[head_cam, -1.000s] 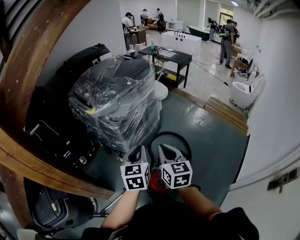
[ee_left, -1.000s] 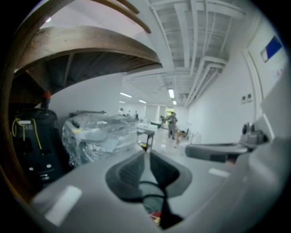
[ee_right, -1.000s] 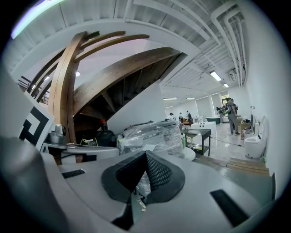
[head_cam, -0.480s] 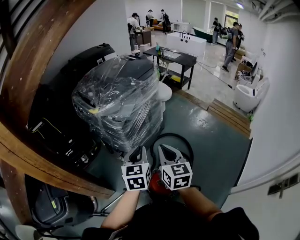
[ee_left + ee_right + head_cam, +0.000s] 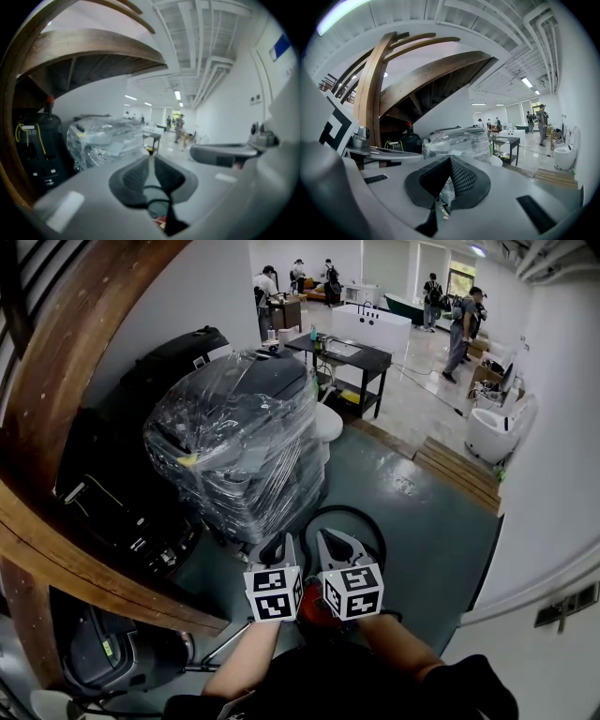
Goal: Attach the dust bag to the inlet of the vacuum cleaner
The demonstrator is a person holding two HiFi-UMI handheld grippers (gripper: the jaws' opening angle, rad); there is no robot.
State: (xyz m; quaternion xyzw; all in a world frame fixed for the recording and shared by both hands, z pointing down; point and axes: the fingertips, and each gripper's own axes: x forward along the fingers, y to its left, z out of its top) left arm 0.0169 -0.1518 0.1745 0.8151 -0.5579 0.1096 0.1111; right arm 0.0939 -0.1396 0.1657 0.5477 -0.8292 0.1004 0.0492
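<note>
Grey-green floor (image 5: 422,521) runs to a bright hall (people far off). A curved wooden stair (image 5: 66,381) arcs left beside a plastic-wrapped stack (image 5: 234,446). The red vacuum cleaner (image 5: 314,610) sits under both grippers, its black hose (image 5: 347,509) looping ahead. The left gripper (image 5: 280,542) has fingers a sliver apart, empty; the right gripper (image 5: 333,540) has fingers pressed together.

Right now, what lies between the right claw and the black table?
In the head view, a looped black hose, then bare green floor.
</note>
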